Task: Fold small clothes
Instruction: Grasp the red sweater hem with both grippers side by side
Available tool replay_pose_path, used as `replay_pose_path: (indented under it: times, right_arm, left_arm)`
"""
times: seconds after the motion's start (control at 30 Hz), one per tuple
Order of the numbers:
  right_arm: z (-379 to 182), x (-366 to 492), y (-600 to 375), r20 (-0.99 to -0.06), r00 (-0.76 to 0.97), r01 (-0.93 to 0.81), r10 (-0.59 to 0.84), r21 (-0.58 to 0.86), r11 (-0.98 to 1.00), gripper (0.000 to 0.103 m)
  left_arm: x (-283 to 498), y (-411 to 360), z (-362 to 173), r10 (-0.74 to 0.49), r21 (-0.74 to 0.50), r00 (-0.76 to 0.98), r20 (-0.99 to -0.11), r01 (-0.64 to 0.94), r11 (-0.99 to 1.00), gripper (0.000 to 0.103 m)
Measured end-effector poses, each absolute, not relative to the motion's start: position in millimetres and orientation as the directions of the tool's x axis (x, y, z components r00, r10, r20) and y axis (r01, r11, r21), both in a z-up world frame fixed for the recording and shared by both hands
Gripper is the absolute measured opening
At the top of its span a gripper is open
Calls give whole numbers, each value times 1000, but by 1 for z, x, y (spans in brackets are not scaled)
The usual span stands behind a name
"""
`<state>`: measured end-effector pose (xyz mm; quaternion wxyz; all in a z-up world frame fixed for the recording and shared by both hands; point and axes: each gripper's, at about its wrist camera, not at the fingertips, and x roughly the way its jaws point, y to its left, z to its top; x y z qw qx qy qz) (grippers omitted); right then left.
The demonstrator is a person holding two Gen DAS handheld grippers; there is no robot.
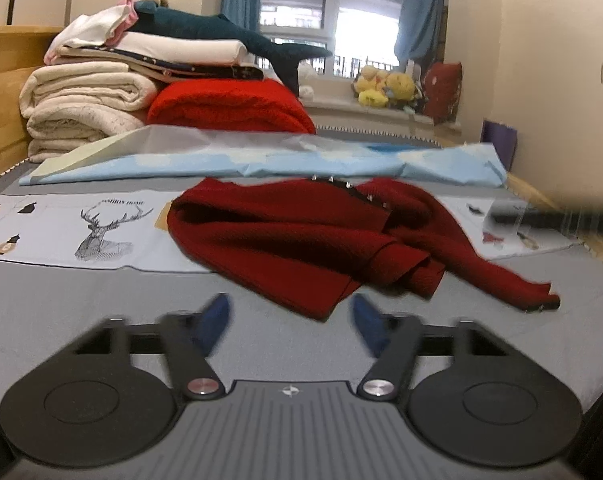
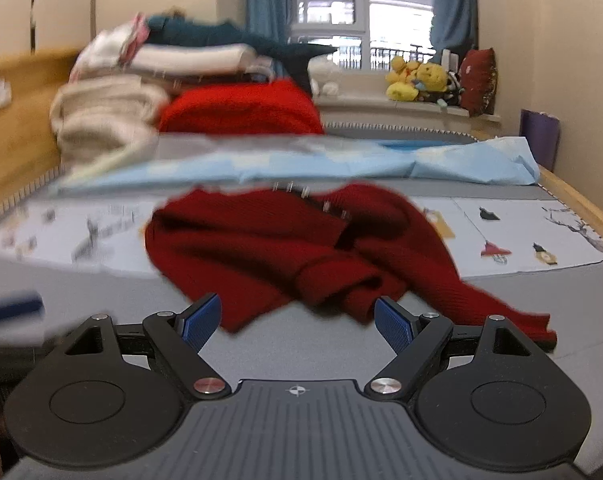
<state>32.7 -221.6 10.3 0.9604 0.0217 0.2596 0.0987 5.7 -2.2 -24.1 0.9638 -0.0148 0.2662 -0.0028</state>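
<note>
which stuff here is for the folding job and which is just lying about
For the job:
- crumpled dark red knit garment
- left gripper, open
- right gripper, open

Lying about:
- stack of folded cream blankets
- bright red folded blanket
- light blue sheet
- yellow plush toys

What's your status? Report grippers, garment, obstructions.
Left gripper open, empty. Right gripper open, empty. Dark red sweater crumpled, unfolded on bed. Nothing blocking it.
</note>
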Motion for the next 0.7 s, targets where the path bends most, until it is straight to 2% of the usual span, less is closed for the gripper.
replay_pose_path:
  times: [0.03,0.1,0.13,0.17,0.2,0.23,0.27,0.33,0.43,0.5,0.53,0.6,0.7]
  right_arm:
    - [16,38,-231,-475,860,-167,187,84,982,84]
    - [26,53,-252,-435,890,-120,135,61,991,84]
    - [28,61,-262,-426,897,-105,119,55,993,80]
    - [29,69,-273,-418,903,-86,100,53,995,68]
    - [28,75,-281,-412,907,-74,91,57,996,58]
    - [25,81,-290,-413,906,-68,90,69,995,41]
    - [20,85,-299,-418,903,-61,93,90,994,35]
    - [10,92,-312,-460,884,-17,86,153,988,32]
    - [10,92,-316,-449,885,-29,122,209,977,32]
    - [10,92,-317,-444,887,-41,129,202,979,36]
    - [9,93,-318,-448,883,-46,136,206,977,40]
    - [10,95,-324,-452,879,-51,152,227,972,41]
    - [10,98,-334,-457,875,-50,162,246,968,41]
  left_arm:
    - [7,-2,-26,-17,-23,850,-527,6,1000,34]
    - [10,1,-31,-25,-16,832,-555,19,1000,27]
    - [13,2,-33,-26,-13,824,-566,23,1000,19]
    - [17,4,-36,-31,-11,810,-586,30,999,15]
    - [21,5,-38,-35,-16,795,-606,33,999,15]
    - [27,8,-40,-39,-26,779,-625,30,999,15]
    - [35,10,-41,-44,-34,766,-641,29,999,15]
    - [58,9,-44,-48,-37,745,-665,31,999,15]
    - [102,8,-51,-78,-97,716,-694,15,995,15]
    - [133,8,-61,-91,-143,690,-718,-18,990,16]
    - [151,9,-68,-101,-176,672,-734,-44,983,19]
    - [178,10,-82,-105,-212,639,-762,-93,973,25]
    - [212,12,-103,-82,-229,603,-793,-171,958,41]
